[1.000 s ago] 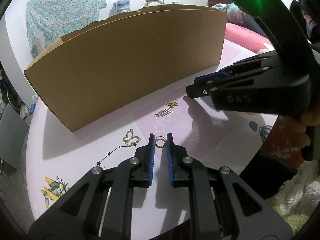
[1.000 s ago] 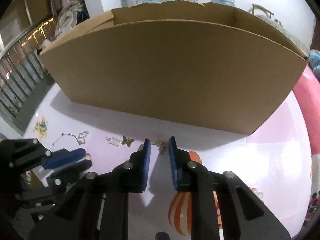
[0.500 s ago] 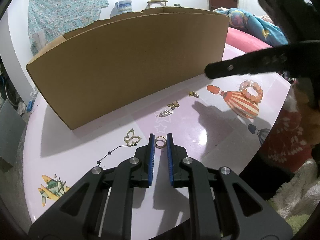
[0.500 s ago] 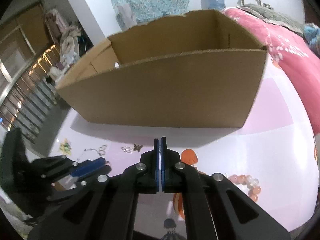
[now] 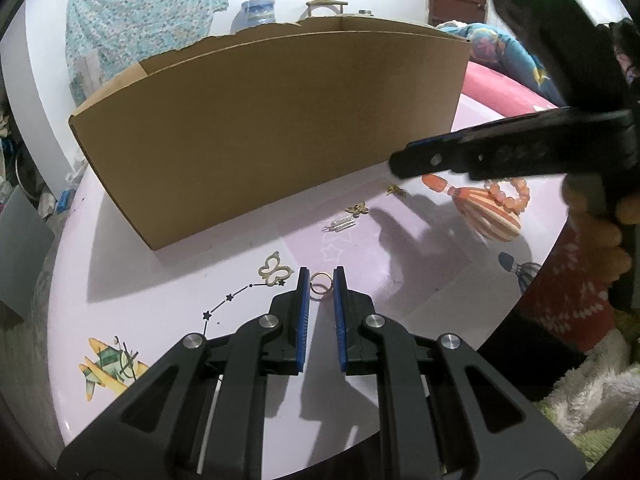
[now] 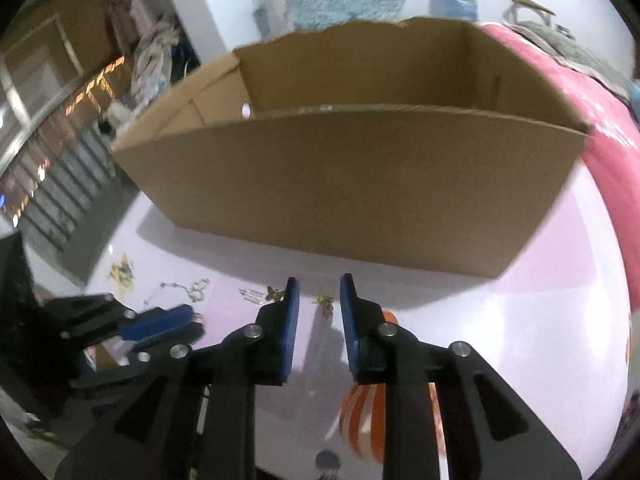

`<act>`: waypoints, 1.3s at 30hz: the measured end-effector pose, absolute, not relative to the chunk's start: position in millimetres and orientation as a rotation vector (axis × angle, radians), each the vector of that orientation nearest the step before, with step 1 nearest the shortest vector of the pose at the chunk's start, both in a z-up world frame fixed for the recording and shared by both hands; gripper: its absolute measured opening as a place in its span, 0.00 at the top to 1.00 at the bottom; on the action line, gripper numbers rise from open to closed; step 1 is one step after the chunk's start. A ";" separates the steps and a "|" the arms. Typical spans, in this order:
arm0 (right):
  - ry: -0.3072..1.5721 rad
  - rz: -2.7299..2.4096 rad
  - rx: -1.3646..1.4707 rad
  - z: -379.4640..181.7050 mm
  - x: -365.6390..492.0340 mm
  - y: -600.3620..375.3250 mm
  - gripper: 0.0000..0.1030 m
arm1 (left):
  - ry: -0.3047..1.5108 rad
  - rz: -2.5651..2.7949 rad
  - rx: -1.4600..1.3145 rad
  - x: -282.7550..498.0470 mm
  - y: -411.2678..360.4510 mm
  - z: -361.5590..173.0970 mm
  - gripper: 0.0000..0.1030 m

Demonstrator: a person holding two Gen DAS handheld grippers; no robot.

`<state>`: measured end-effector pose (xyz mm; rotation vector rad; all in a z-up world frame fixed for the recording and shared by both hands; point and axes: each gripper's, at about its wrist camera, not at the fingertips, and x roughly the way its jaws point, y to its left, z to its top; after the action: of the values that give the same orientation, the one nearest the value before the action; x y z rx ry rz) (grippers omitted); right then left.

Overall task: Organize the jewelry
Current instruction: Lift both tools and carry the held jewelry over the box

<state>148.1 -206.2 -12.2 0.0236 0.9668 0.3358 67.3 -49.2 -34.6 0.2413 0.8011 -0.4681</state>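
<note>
Little of the sorting looks done: most of the jewelry lies loose on the pale pink printed tabletop (image 5: 400, 280), in front of the large open brown cardboard box (image 5: 280, 120) that presumably is to receive it. From the right wrist view the part of the box's inside that shows holds nothing I can make out; its floor is hidden behind the near wall. The left gripper (image 5: 320, 280) rests low on the table with a small gold ring (image 5: 321, 283) standing between its blue pads — the gap is narrow and the pads appear to be clamped on the ring, though contact is hard to confirm. The right gripper (image 6: 316, 294) hovers above the table, its jaws just having opened, parted and gripping nothing; a small gold charm (image 6: 325, 303) lies on the table below the gap. Left to gather: a gold open-work butterfly pendant on a dark star-linked chain (image 5: 274, 272), a small silver comb-like clip (image 5: 340, 224), a small gold butterfly piece (image 5: 357, 209), and a bracelet of round orange-pink beads (image 5: 508, 196) lying well apart to the right. By my judgement, nearly the whole job remains.
</note>
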 end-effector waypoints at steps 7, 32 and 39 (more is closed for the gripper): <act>0.972 0.328 -0.095 -23.6 148.3 -191.5 0.96 | 0.806 -0.460 0.240 72.7 -50.2 -35.0 0.90; 0.695 0.481 0.252 110.8 115.0 -242.4 0.97 | 0.580 -0.533 0.133 60.9 -15.0 75.4 0.90; 0.713 0.559 0.271 133.0 168.4 -242.6 0.97 | 0.576 -0.508 0.121 112.1 -6.7 115.7 0.90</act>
<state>168.4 -242.6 133.0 0.2710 0.7133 0.5589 112.1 -6.7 115.7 0.1211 0.5761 -0.5078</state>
